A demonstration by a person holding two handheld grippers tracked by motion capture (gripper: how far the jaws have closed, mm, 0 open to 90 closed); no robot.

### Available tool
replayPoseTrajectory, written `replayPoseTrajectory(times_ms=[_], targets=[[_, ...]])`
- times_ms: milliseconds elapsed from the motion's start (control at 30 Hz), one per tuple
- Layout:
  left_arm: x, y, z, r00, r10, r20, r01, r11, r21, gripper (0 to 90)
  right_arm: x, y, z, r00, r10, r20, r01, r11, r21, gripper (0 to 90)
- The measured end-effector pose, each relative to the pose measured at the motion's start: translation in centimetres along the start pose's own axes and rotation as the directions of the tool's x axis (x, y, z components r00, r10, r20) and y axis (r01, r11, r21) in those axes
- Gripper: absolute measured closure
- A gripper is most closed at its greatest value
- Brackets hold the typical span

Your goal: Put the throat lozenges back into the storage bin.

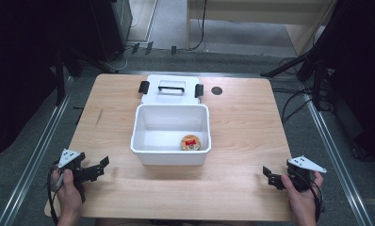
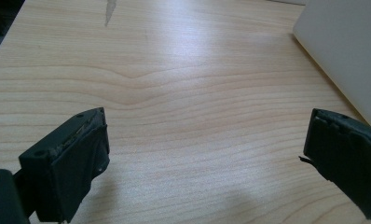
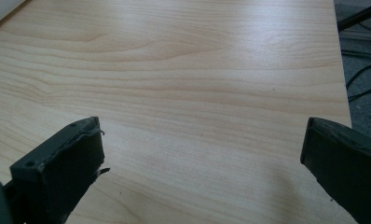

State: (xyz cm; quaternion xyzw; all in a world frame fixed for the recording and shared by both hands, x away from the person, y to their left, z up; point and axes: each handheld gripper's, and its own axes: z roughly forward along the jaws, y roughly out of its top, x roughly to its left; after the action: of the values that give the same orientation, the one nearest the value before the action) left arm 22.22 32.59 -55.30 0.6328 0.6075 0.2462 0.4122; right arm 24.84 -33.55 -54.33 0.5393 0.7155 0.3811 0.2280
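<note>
High view: I hold the left gripper [image 1: 89, 172] at the near-left corner of the tabletop [image 1: 242, 141] and the right gripper [image 1: 282, 180] at the near-right corner, each well apart from the white box [image 1: 170, 135] that sits at the centre. I judge this a neutral ready stance: both tools flank the box evenly so that either one can approach it. The box is open; its lid [image 1: 171, 90], hinged at the far edge, lies flat behind it, which leaves the interior reachable from above. One small round tin [image 1: 190, 142] with a red mark on top lies on the box floor near the front-right corner. Count: one box, one lid with one black handle and two black latches, one tin, two grippers, plus one dark round spot [image 1: 216, 90] on the tabletop just right of the lid. Left gripper view: my jaws stand wide apart with nothing between them, over bare wood; the box wall [image 2: 346, 51] shows at upper right. Right gripper view: the jaws are likewise spread and empty above bare tabletop [image 3: 197, 84]; a white sliver at the upper-left corner is probably the box.
</note>
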Motion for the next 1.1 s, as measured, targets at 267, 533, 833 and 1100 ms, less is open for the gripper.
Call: replayPoseTrajectory(times_ms=[267,533,833,1100], targets=[[0.0,0.0,0.0,1.0,0.002,0.001,-0.002,1.0,0.001,0.8,-0.4,-1.2,-1.2,0.9997,0.01,0.021,-0.009,0.999,-0.04,0.0],[0.0,0.0,0.1,1.0,0.005,0.002,-0.005,1.0,0.004,0.7,-2.1,-1.8,-2.0,0.9952,0.094,0.026,-0.091,0.991,-0.098,0.0],[0.0,0.0,0.0,1.0,0.0,0.002,0.0,1.0,0.0,0.7,-2.3,-1.4,-1.4,0.989,0.139,0.051,-0.135,0.988,-0.072,0.0],[0.0,0.0,0.0,1.0,-0.003,0.001,0.003,1.0,0.002,0.7,-2.5,-1.3,-1.1,0.9828,0.174,0.062,-0.171,0.984,-0.045,0.0]])
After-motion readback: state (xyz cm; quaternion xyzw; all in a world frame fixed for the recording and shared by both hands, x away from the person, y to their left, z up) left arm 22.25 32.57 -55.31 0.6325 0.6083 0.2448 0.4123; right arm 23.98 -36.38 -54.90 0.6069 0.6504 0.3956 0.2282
